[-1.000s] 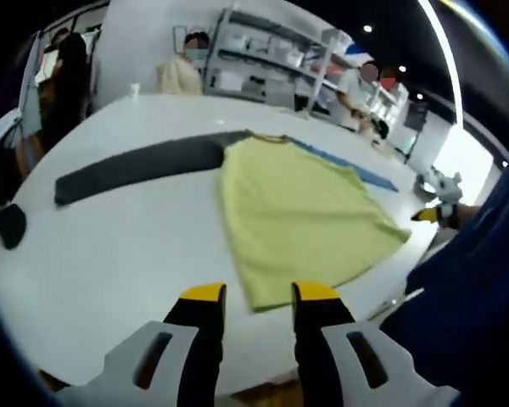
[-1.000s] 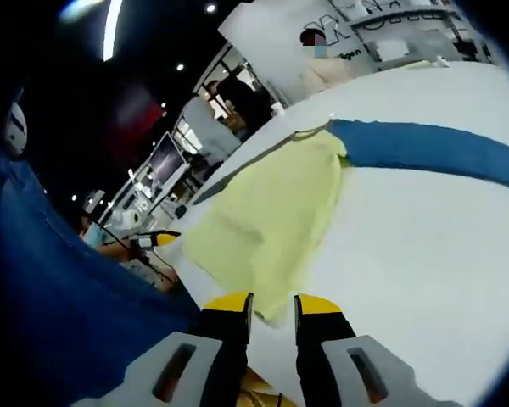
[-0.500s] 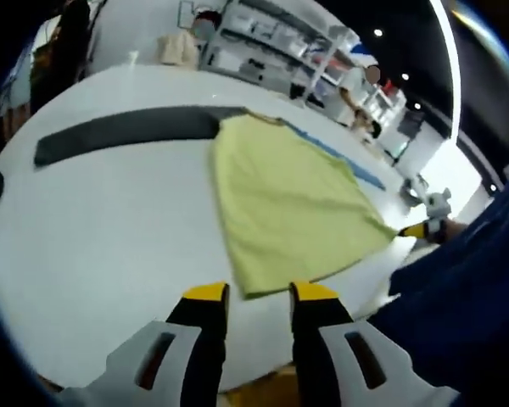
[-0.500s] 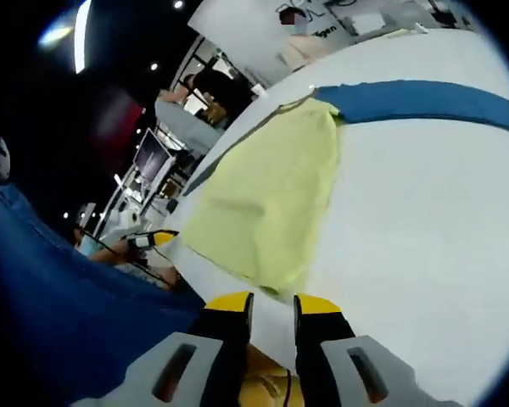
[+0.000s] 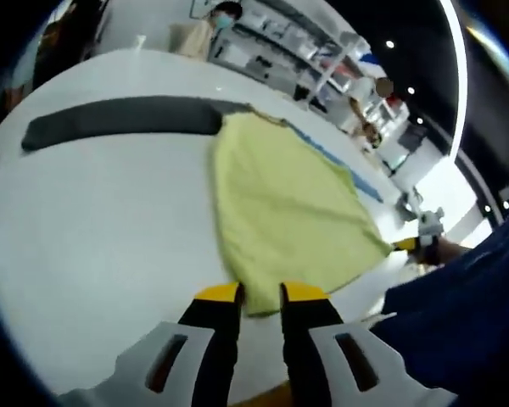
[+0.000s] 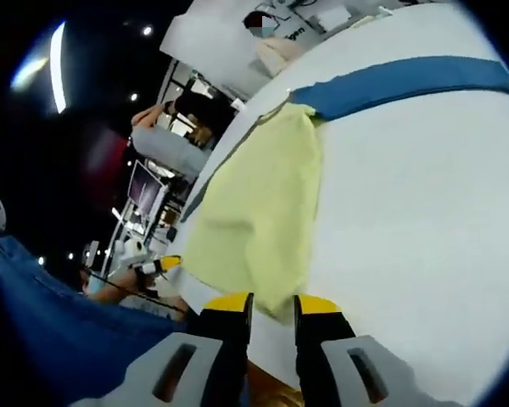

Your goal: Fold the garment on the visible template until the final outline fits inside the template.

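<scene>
A yellow garment (image 5: 280, 203) lies flat on the white table (image 5: 93, 254), between a black template strip (image 5: 119, 119) and a blue template strip (image 5: 349, 175). My left gripper (image 5: 260, 297) is open at the garment's near hem corner, and the cloth edge reaches in between its yellow tips. In the right gripper view the garment (image 6: 254, 220) runs from the blue strip (image 6: 399, 76) down to my right gripper (image 6: 274, 303), which is open with the other hem corner lying between its tips. The right gripper (image 5: 414, 243) also appears at the garment's far right corner.
The table edge (image 6: 263, 360) runs just below both grippers. A person's blue clothing (image 5: 458, 322) is close on the right. People (image 5: 199, 30) and shelving (image 5: 297, 51) stand beyond the far side of the table.
Both grippers have come in closer to the hem corners. The left gripper's jaws have narrowed, and the cloth edge now lies between each pair of tips.
</scene>
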